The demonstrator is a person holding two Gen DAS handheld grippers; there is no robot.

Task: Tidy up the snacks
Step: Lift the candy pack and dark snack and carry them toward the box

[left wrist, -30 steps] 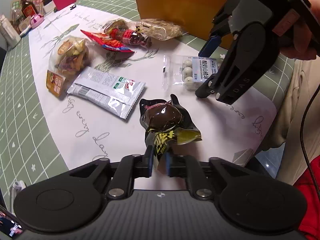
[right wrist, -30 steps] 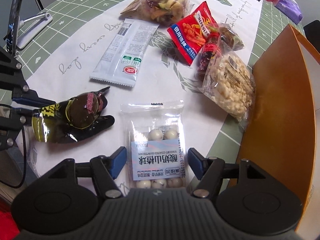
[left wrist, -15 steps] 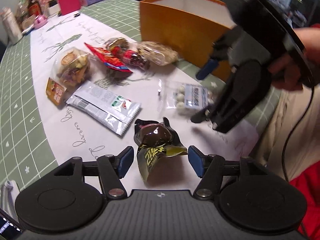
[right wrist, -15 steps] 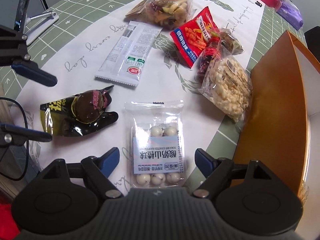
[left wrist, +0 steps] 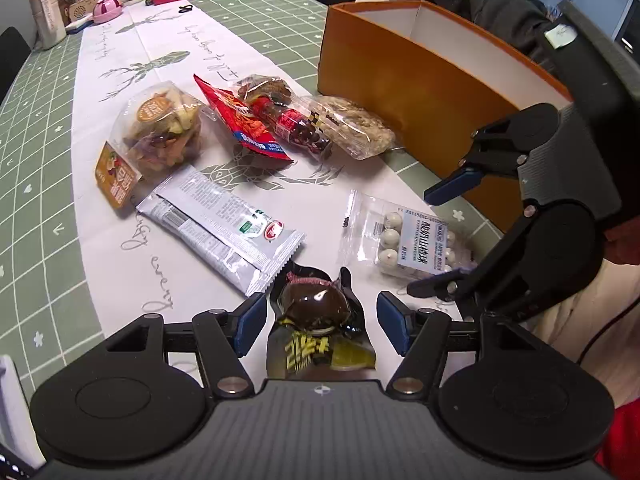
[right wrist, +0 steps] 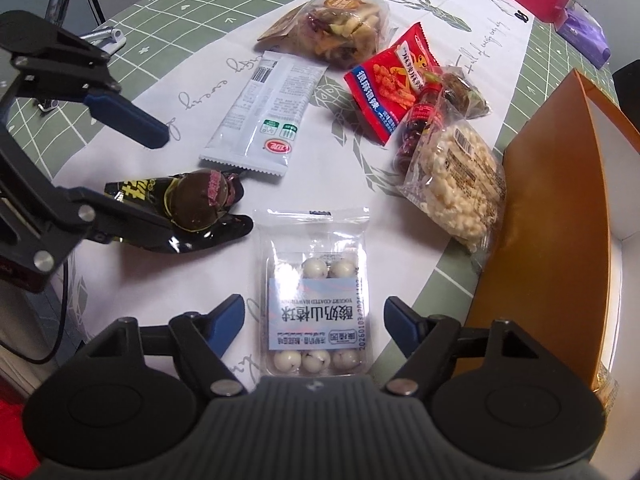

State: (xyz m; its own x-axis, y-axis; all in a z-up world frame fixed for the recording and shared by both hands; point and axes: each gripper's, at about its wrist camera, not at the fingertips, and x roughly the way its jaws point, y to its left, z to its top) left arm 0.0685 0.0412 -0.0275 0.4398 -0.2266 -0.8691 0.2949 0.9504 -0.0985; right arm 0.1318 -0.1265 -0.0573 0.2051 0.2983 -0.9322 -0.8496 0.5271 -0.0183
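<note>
Released a second ago, the dark snack (left wrist: 316,312) now lies loose on the table (left wrist: 120,264) between the wide-open left tongs (left wrist: 322,322), which have let go of it and spread apart. Rightward, the ball pack (right wrist: 316,300) lies flat between the spread fingers of the right tongs (right wrist: 314,320), untouched on either side. Beyond it, the orange box (right wrist: 560,220) stands at the far right, with the puffed-rice bag (right wrist: 456,184) against its wall.

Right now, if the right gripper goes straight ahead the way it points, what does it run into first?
The right gripper is open around the clear pack of yogurt-coated balls, which already lies between its fingers. It would likely slide over or push that pack first. Height above the table is hard to judge.
</note>
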